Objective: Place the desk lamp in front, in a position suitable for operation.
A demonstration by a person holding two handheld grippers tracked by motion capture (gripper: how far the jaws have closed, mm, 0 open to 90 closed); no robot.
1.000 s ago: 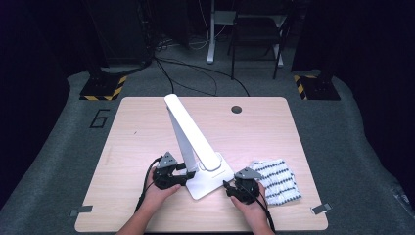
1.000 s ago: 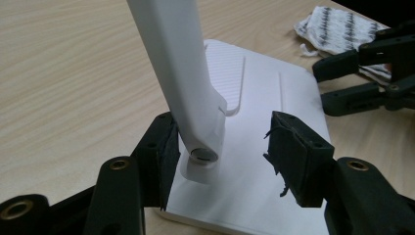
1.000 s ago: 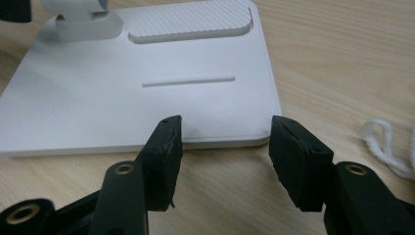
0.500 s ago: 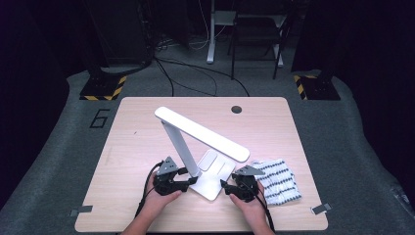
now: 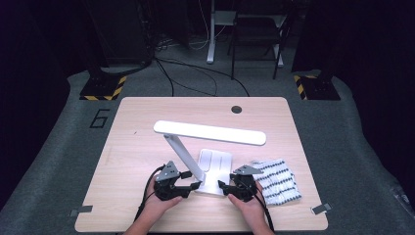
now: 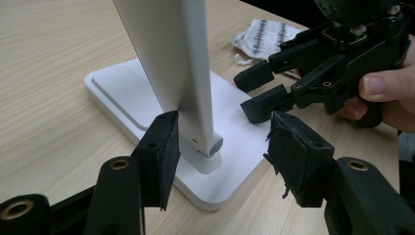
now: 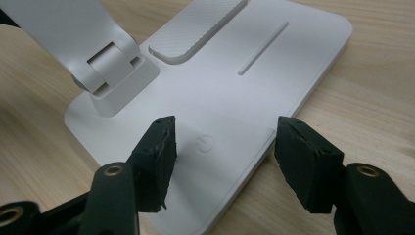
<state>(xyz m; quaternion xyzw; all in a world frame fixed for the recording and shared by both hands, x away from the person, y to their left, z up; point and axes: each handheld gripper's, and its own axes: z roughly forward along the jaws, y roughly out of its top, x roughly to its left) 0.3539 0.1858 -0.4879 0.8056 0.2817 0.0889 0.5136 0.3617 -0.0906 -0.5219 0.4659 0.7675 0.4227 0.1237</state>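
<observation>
Toward the near edge of the table, found a white desk lamp standing on its flat base, with a slanted arm rising from a hinge at the base's near corner and a long head held out level above. Noted a striped cloth just beside the base on the right, touched by nothing.

Saw the left gripper spread wide around the foot of the arm just above the hinge, with one pad against the arm's side or very nearly so and the other well clear; pinched nothing. Saw the right gripper spread as well, low over the base's near edge, with the round power mark between its jaws; could not tell whether either pad touched the plastic.

Judged the lamp stiff, smooth and somewhat slippery: hard plastic all over, with most of its weight probably down in the base. Reckoned the head and arm light, but hinged and therefore apt to swing or fold under a careless push. Thought the lower arm near the hinge the soundest place to grip, being narrow enough for the pads and close to the weight. Considered a downward press on the base the best way to steady it, and the far end of the head the worst place to pull.
</observation>
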